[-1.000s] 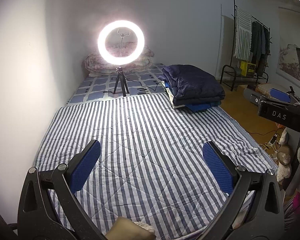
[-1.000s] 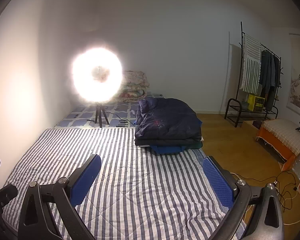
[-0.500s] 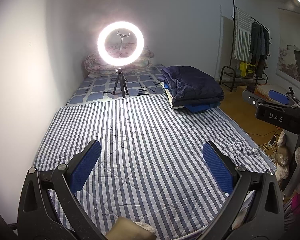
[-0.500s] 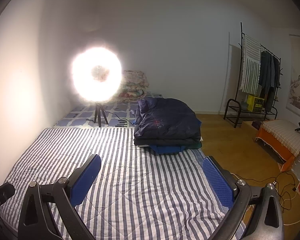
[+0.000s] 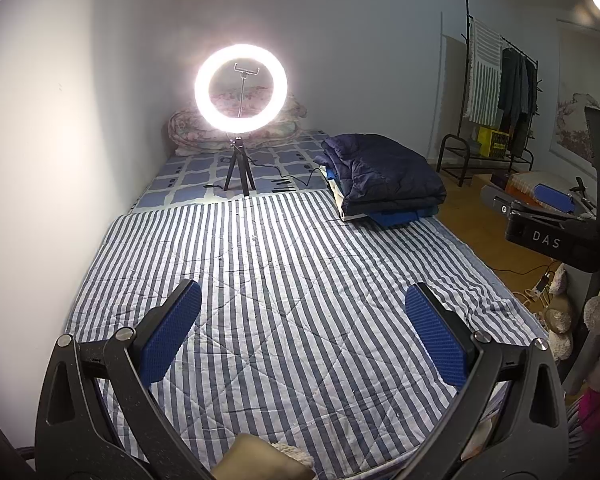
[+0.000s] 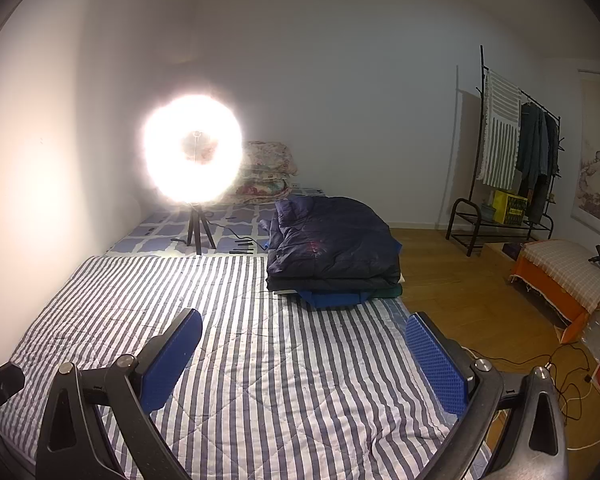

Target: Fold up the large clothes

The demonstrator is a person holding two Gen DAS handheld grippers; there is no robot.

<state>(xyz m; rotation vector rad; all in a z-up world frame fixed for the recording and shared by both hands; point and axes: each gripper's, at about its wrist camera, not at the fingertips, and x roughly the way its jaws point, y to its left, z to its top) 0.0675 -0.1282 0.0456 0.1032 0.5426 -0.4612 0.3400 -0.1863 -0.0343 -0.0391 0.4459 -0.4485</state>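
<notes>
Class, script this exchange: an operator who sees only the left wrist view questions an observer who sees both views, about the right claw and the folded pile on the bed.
Operator: Is the right claw holding anything?
Observer: No. Its fingers stand wide apart above the striped quilt, with nothing between them.
Operator: I see a blue garment under the navy padded garment. Is anything else down there?
Observer: Yes, a dark green layer shows at the pile's bottom right corner.
</notes>
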